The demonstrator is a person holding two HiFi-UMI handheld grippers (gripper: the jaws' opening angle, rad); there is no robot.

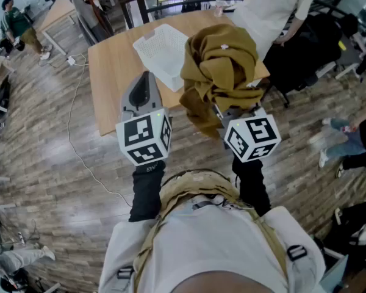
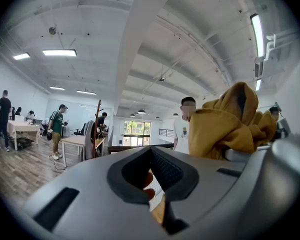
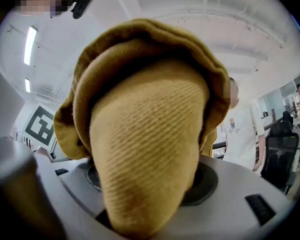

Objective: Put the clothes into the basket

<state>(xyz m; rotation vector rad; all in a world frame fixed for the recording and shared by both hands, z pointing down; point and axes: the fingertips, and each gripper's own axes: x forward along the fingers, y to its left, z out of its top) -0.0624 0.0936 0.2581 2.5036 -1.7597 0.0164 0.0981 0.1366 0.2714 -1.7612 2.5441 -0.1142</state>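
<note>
A mustard-yellow garment (image 1: 221, 66) hangs bunched in the air over the right front part of the wooden table (image 1: 113, 72). My right gripper (image 1: 224, 113) is shut on it from below, and the cloth hides the jaws. In the right gripper view the garment (image 3: 150, 134) fills the picture and bulges out of the right gripper (image 3: 145, 196). A white mesh basket (image 1: 161, 50) sits on the table just left of the garment. My left gripper (image 1: 147, 79) is held up at the table's front edge below the basket, shut and with nothing in it. The left gripper view shows the left gripper (image 2: 152, 184) with the garment (image 2: 225, 129) to its right.
A person in a white shirt (image 1: 274, 5) stands at the table's far side, beside a black office chair (image 1: 305, 47). A cable (image 1: 79, 133) runs over the wood floor at the left. Other people stand at far left (image 1: 18, 26) and right (image 1: 354, 139).
</note>
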